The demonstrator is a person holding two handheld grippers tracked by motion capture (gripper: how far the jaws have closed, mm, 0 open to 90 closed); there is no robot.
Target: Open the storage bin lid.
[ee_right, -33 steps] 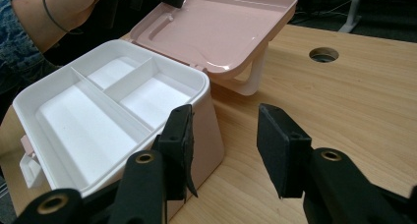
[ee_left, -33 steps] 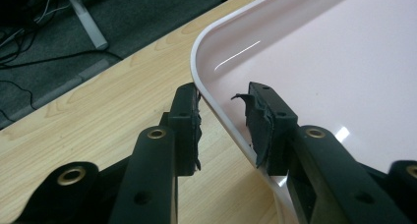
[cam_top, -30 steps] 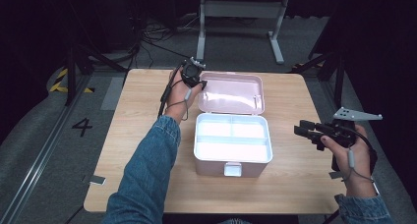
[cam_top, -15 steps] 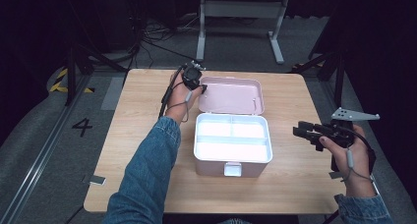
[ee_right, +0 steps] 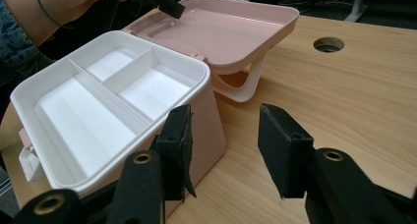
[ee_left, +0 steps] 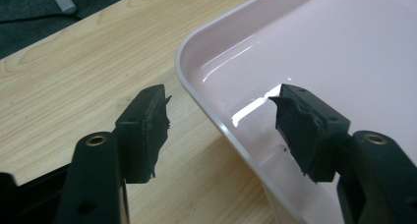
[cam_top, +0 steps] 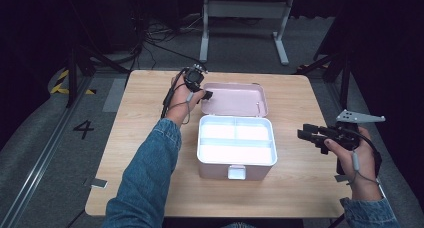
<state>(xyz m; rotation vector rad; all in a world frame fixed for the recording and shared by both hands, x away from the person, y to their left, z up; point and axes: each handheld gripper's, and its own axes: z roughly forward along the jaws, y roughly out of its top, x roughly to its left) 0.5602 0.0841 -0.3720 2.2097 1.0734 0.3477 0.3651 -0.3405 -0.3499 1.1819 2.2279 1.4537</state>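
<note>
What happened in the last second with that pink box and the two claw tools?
The left gripper has just opened its jaws and let go of the lid rim, which now sits between them untouched. The lid lies fully back. The box, the right gripper and both hands stayed put.

A light wooden table (cam_top: 150, 153) is carrying a pink box (cam_top: 235, 168), which is sitting near its middle. The box is standing open, showing a white divided tray (cam_top: 236, 142) inside. Behind the box, its pink lid (cam_top: 235, 99) is lying thrown back, resting on a white handle (ee_right: 243, 89) that is touching the tabletop. Beyond the lid, a round hole (ee_right: 328, 44) is showing in the wood.
</note>
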